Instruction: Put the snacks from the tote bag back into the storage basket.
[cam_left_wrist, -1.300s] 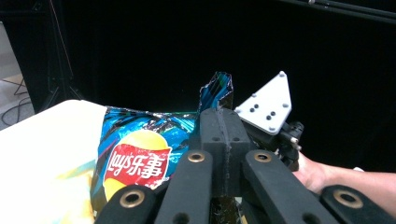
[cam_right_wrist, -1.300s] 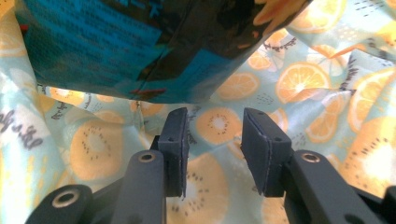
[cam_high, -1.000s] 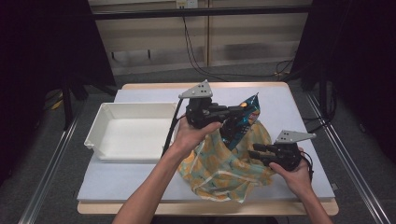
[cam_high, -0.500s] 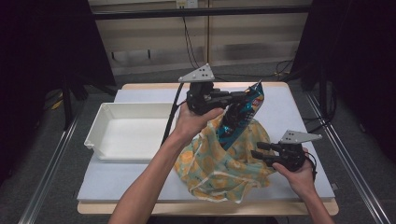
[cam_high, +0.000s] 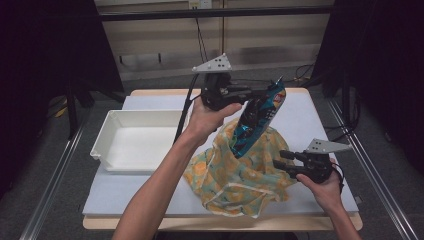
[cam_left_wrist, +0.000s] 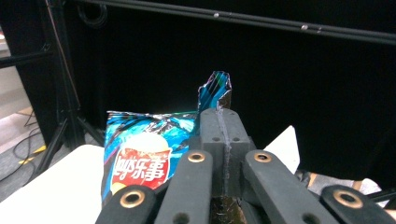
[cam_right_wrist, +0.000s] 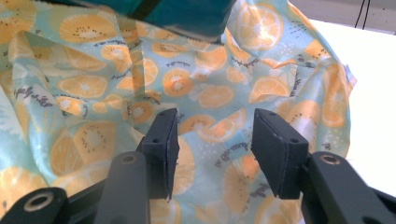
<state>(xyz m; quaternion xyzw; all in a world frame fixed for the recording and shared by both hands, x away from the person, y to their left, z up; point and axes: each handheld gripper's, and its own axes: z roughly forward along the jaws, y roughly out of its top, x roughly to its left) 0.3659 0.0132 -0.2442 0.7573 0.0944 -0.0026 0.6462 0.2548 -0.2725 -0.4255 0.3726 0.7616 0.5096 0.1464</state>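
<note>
Overhead, the left tongs (cam_high: 267, 92) are clamping the top edge of a blue chip bag (cam_high: 257, 117), hanging above the orange-print cloth bag (cam_high: 235, 172) on the counter (cam_high: 310, 120). Beside the cloth, the right tongs (cam_right_wrist: 212, 149) are gaping apart, gripping nothing.

High view: fixed overhead, on the person's side of the table (cam_high: 320, 125), facing forward and down; the whole tabletop is in frame, with the patterned cloth bag (cam_high: 240, 175) near its front centre. Left gripper view: rides above the bag, looks level along its own jaws, close on the chip bag (cam_left_wrist: 144, 158), with a dark backdrop beyond. Right gripper view: sits just beside the bag at table level, facing into the cloth (cam_right_wrist: 201, 84) at close range. High and right gripper views share the bag; high and left gripper views share the chip bag (cam_high: 257, 117).
</note>
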